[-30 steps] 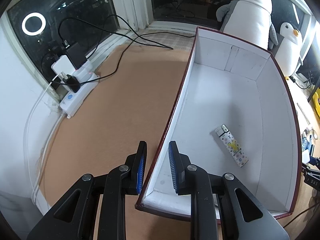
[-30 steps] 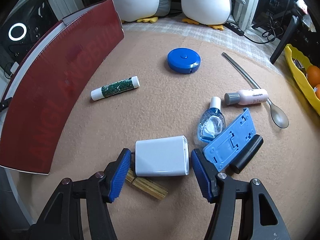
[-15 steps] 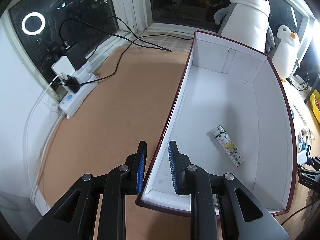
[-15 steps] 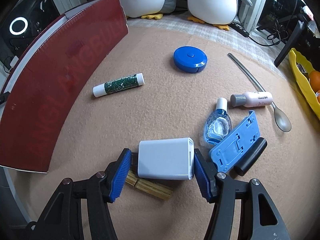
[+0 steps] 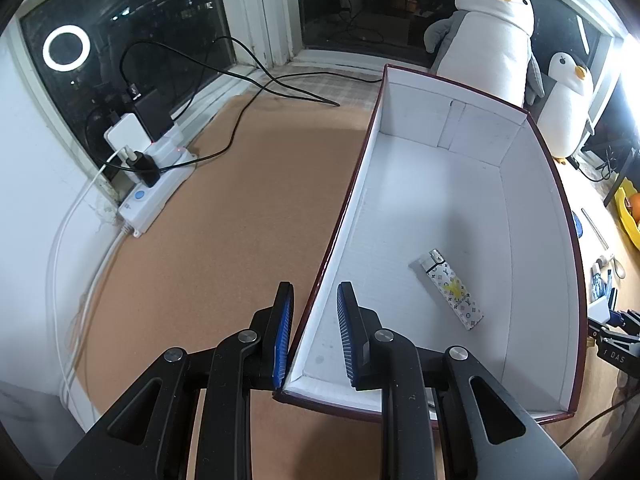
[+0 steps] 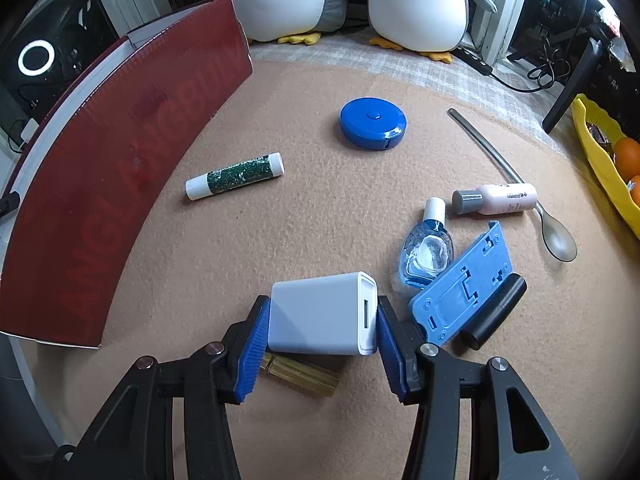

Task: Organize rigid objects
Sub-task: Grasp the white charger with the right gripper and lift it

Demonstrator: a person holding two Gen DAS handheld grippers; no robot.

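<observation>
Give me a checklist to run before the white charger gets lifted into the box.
1. Right tool around the white charger: ok, jaws closing, blue pads at both its ends.
2. Charger clear of neighbours: not ok, it lies over a yellowish stick, and the blue plastic plate sits close beside it.
3. Left tool steadying the box: ok, jaws astride its near left wall.
4. Room inside the box: ok, only a patterned lighter lies on its floor.
5. Grip firm enough to lift: cannot tell.
</observation>
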